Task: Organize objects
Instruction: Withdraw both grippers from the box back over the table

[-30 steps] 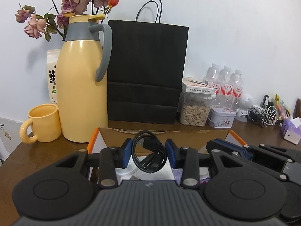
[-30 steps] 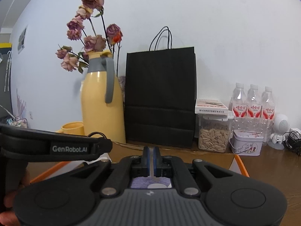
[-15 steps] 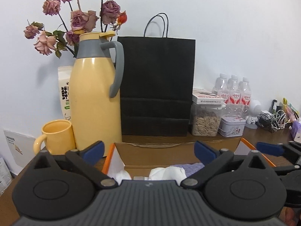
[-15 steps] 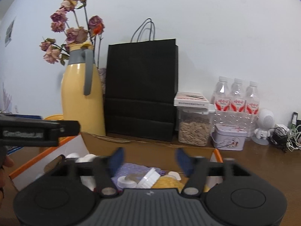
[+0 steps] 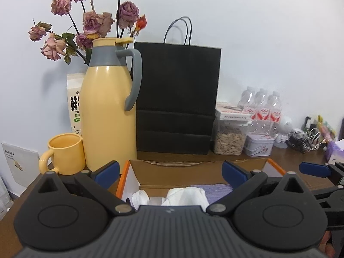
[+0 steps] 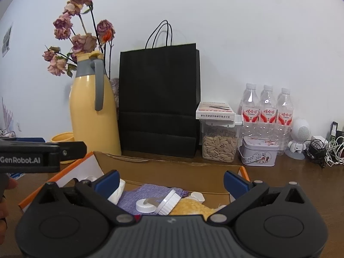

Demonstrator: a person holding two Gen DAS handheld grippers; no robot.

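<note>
Now both my grippers hang spread and empty over the cardboard box (image 6: 163,172): left gripper (image 5: 171,173) has just released its black cable, which I cannot see; right gripper (image 6: 171,181) has just opened above the bottle caps (image 6: 158,203). Next item.

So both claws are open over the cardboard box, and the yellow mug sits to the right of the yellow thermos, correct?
Not quite. The yellow mug sits to the left of the yellow thermos, as the left wrist view shows. The rest holds: the left claw and the right claw both stand open, nothing between their pads, over the cardboard box.
</note>
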